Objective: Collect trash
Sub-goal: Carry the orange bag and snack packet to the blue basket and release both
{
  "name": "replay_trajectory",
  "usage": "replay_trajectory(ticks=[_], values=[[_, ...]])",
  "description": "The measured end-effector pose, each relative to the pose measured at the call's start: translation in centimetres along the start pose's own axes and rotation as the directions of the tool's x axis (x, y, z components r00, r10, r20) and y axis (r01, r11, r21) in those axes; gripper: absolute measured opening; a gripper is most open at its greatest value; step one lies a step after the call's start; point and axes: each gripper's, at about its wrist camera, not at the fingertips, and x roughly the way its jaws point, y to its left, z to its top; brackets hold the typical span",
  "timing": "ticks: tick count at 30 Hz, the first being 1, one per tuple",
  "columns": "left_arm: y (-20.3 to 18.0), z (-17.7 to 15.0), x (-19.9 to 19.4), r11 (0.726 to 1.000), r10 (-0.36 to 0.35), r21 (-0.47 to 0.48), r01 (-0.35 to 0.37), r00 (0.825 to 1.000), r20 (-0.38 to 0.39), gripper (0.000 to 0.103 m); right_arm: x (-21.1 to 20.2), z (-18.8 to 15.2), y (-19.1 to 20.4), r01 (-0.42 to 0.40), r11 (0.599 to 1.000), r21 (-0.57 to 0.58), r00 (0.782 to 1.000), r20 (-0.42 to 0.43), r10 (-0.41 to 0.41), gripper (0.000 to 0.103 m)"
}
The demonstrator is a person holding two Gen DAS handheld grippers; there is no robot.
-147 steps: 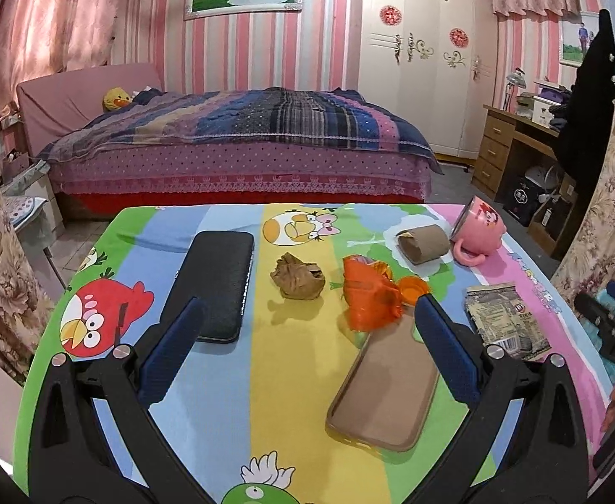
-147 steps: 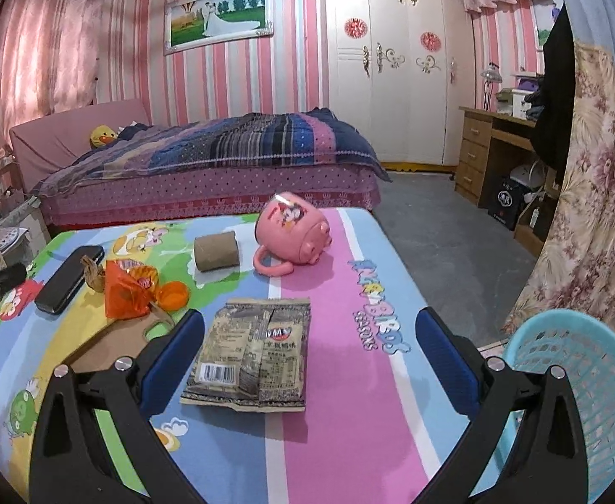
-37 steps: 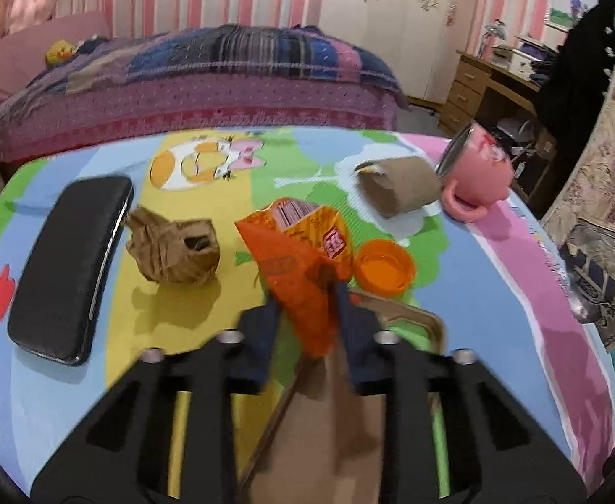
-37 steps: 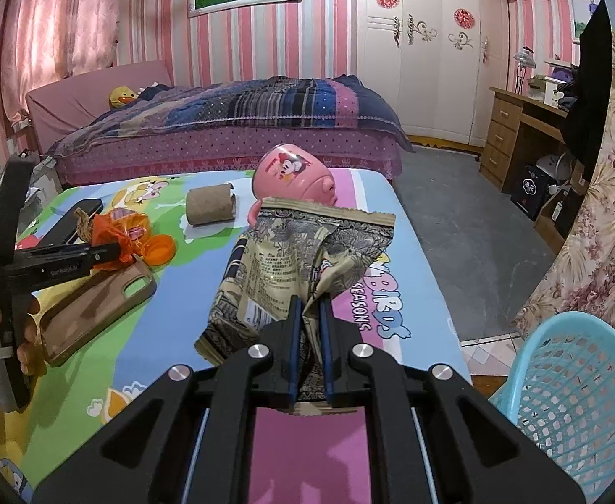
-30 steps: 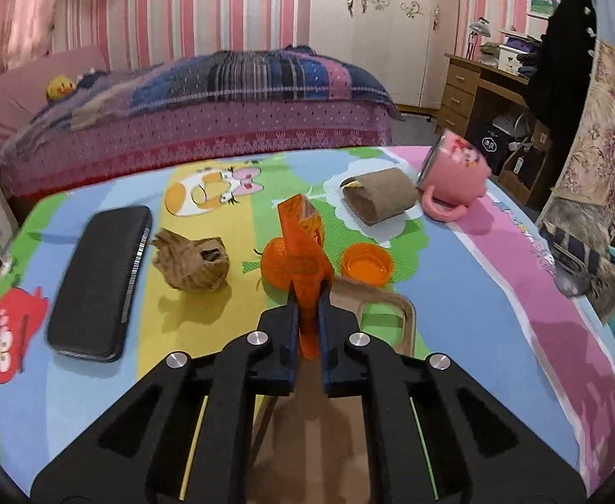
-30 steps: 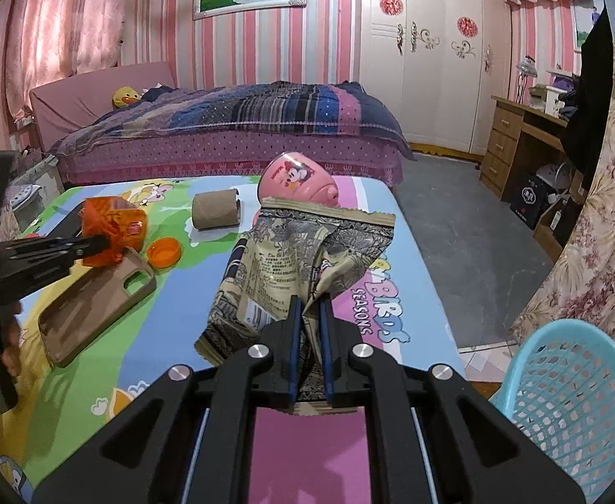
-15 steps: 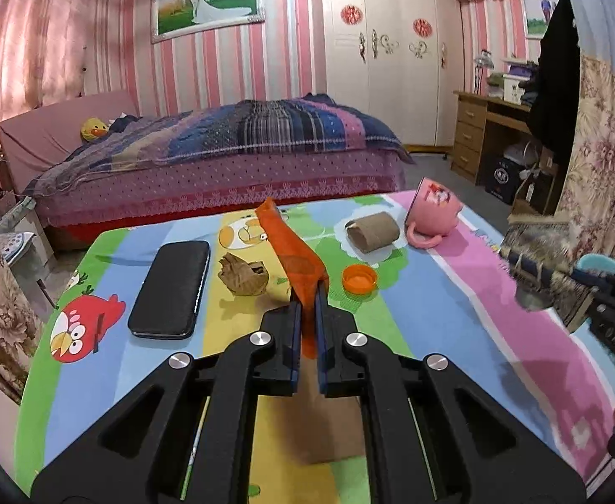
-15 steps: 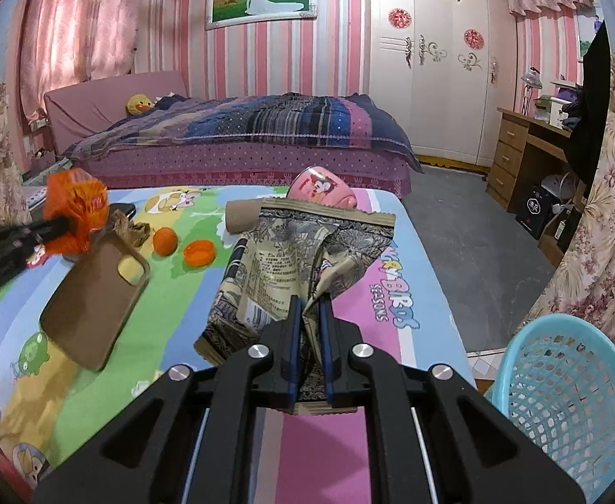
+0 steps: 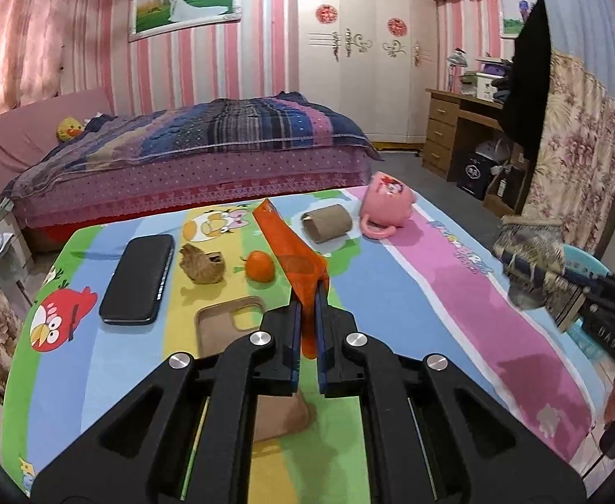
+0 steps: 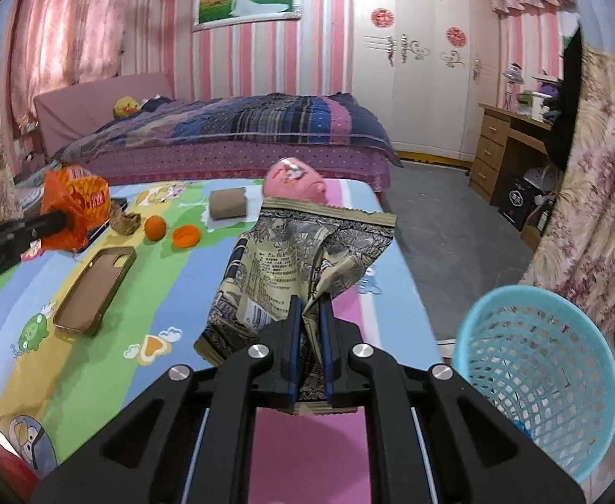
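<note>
Pink-striped walls, a bed (image 9: pixel 190 155) with a dark plaid quilt and a white wardrobe (image 10: pixel 425 63) fill the background behind a table (image 9: pixel 391 277) covered in a bright cartoon-bird cloth.

On the cloth lie a black phone (image 9: pixel 137 279), a crumpled brown paper wad (image 9: pixel 202 266), a small orange fruit (image 9: pixel 259 266), an orange cap (image 10: pixel 185 235), a tan phone case (image 10: pixel 95 290), a cardboard tube (image 9: pixel 326 220) and a pink mug (image 9: pixel 385 206) tipped on its side.

The left gripper (image 9: pixel 306 294) is clamped on an orange snack wrapper (image 9: pixel 288 248) — the wrapper stands up from the closed jaws, lifted clear of the table, above the near end of the phone case.

The right gripper (image 10: pixel 307 311) is pinched tight on a crumpled beige printed snack bag (image 10: pixel 299 260), also held in the air over the pink stripe at the table's right side.

A light blue mesh basket (image 10: pixel 538 378) stands on the floor just off the table's right edge, near the right gripper and well apart from the left one.
</note>
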Motion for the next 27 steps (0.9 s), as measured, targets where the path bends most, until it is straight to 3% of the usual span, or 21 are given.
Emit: replay_trajectory(ticks=[9, 16, 27], values=[[-4.4, 0.8, 0.1, 0.993, -0.115, 0.031, 0.115, 0.993, -0.003, 0.004, -4.8, -0.7, -7.6, 0.100, 0.990, 0.102, 0.993, 0.058, -0.107, 0.009], [-10.8, 0.7, 1.9, 0.974, -0.209, 0.076, 0.212, 0.977, -0.036, 0.004, -7.0, -2.9, -14.8, 0.228, 0.962, 0.153, 0.972, 0.021, -0.234, 0.009], [-24.3, 0.1, 3.9, 0.895, -0.389, 0.201, 0.397, 0.918, -0.081, 0.004, -7.7, -6.2, -21.9, 0.347, 0.916, 0.202, 0.938, -0.052, -0.343, 0.009]])
